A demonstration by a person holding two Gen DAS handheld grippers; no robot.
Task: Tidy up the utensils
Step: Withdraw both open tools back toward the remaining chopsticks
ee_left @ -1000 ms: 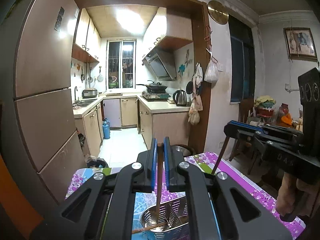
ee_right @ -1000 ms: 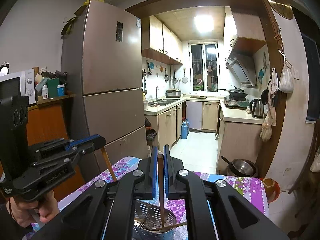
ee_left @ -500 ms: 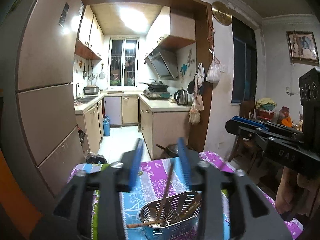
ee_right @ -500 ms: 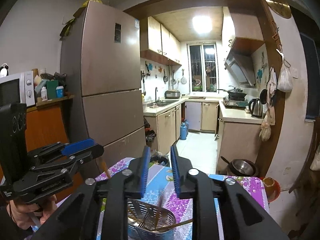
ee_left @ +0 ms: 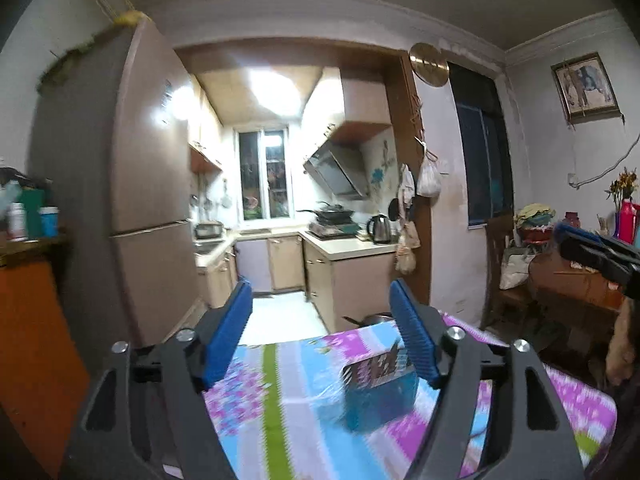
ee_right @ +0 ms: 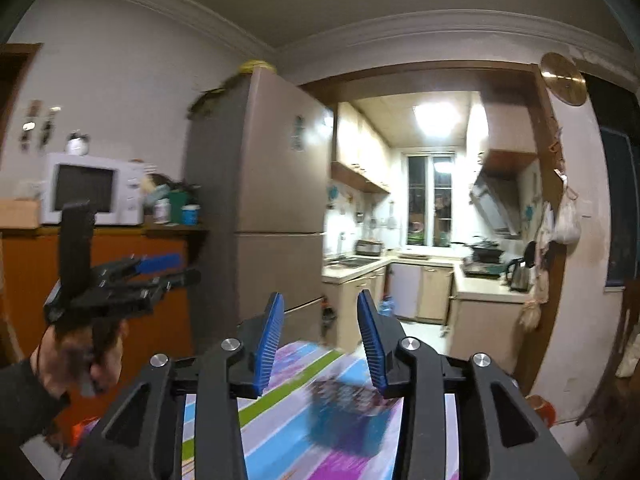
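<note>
Left gripper (ee_left: 320, 332) spread wide, blue pads (ee_left: 226, 330) well apart, nothing between them. Right gripper (ee_right: 318, 340) likewise parted, blue pads (ee_right: 270, 334) empty, gap narrower than on the left one. Utensil holder and utensils out of both views, so cannot tell where they lie.

Directly beyond the left fingers, at 5 o'clock low in the left wrist view: a blurred blue box (ee_left: 378, 390) with a dark printed top, resting on the floral tablecloth (ee_left: 276, 392) striped in green, blue and purple. Same box (ee_right: 348, 420) at 6 o'clock in the right wrist view, smeared by motion, just past the right finger.

At 9 o'clock in the right wrist view: left gripper (ee_right: 160, 272) seen side-on, held in a hand (ee_right: 80, 360) in a dark sleeve, jaws parted. At 3 o'clock in the left wrist view: tip of the right gripper (ee_left: 596, 250) poking in from the edge, too little showing to judge from there.

Farther back, at 9 o'clock: tall brown fridge (ee_left: 132, 200); beside it in the right wrist view, a white microwave (ee_right: 94, 188) on an orange-brown cabinet (ee_right: 120, 280). At 12 o'clock, through the wooden doorway: lit kitchen with window (ee_left: 266, 178), range hood (ee_left: 336, 170), kettle (ee_left: 380, 229) on the counter. At 1 o'clock: round brass wall clock (ee_left: 429, 65). At 2 o'clock: framed picture (ee_left: 585, 87) high on the wall.
</note>
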